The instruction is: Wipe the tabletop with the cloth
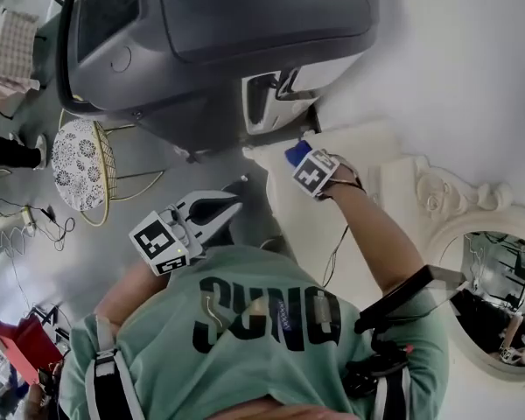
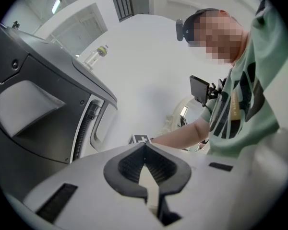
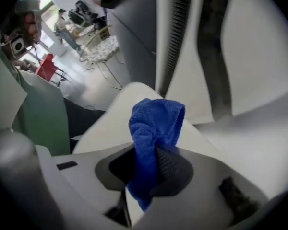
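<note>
The right gripper was closed on the cloth. The cloth's bunched end stood out ahead of the jaw tips, long axis along the jaws, and a short tail hung behind the pads. The tabletop lay just ahead of and below the jaws, directly behind the cloth, so the next stroke would probably require lowering the bunch onto it. Contact between cloth and surface could not be confirmed. The left gripper was closed, tips together with nothing between them, and sat well apart from the tabletop, so the right was nearer. The tabletop's outer edges were cut off, and a grey machine rose beyond the jaws
</note>
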A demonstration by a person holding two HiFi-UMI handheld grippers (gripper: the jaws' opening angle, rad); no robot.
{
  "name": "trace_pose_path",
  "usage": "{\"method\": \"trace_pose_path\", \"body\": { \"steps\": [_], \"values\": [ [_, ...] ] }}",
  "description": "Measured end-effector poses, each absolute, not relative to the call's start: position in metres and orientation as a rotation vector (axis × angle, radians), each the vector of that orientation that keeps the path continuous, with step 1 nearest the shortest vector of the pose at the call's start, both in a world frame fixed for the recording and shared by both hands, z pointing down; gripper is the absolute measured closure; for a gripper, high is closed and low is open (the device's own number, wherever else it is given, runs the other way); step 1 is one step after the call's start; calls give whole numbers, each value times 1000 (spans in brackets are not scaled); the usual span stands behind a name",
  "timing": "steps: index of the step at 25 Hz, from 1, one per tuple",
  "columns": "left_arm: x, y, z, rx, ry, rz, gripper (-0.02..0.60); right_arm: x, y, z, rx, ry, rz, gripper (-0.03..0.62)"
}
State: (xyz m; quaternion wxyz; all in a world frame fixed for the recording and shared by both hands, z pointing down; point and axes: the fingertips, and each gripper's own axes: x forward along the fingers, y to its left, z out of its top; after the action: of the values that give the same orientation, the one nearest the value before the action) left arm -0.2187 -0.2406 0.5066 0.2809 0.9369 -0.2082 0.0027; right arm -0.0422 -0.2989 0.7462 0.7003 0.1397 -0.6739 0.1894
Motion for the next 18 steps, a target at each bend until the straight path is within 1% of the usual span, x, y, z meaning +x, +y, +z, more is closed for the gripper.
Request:
{"method": "trace_pose_path", "body": {
  "steps": [2, 4, 6, 8, 10, 13, 16, 18],
  "values": [
    [-216, -229, 500, 2522, -558, 9, 572, -97, -268, 745, 222, -1580, 383, 514],
    [-215, -218, 495, 2527, -565, 10, 572, -128, -246, 742, 156, -1614, 351, 514],
    [-216, -211, 494, 2523, -577, 9, 572, -145, -232, 742, 110, -1659, 365, 514],
    [-219, -209, 495, 2519, -584, 13, 572, -141, -239, 738, 141, -1692, 385, 514],
    [-221, -212, 498, 2519, -584, 13, 572, -94, -283, 723, 298, -1647, 364, 514],
    [-224, -220, 506, 2504, -582, 5, 572, 28, -364, 698, 494, -1465, 290, 514],
    [-226, -231, 519, 2474, -571, 4, 572, 143, -397, 698, 412, -1239, 237, 514],
    [-226, -237, 527, 2456, -557, 11, 572, 204, -405, 704, 281, -1059, 178, 514]
  ]
}}
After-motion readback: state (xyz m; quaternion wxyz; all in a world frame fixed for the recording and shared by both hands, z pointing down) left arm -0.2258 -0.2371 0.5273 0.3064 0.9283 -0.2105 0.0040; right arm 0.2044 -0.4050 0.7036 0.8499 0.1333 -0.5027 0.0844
